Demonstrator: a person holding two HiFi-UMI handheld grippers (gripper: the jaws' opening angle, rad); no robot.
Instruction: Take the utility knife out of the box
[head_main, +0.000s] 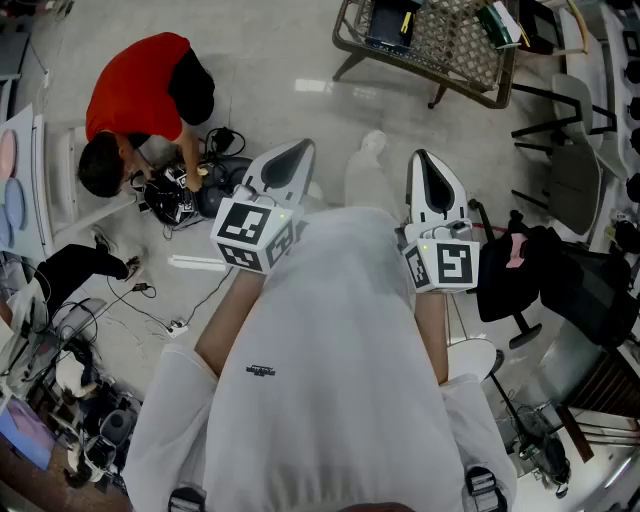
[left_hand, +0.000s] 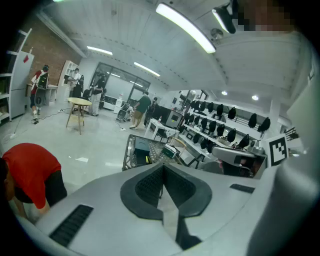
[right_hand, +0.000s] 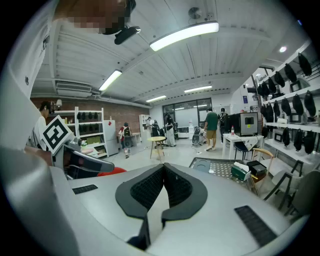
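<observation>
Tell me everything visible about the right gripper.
The right gripper has a smooth white shell, plastic by its look, and two black ribbed pads. Its jaws are shut, tips together, nothing between them. A cube with black-and-white square markers sits at its rear. It is held before the person's white shirt, pointing slightly down over the floor, its tips touching nothing.

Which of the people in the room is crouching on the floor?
The near one in the red shirt, bent over black equipment on the floor; the others, far back, stand upright.

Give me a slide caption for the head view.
Shut and empty, the left gripper and right gripper hang over the floor; a person in red crouches nearby.
</observation>
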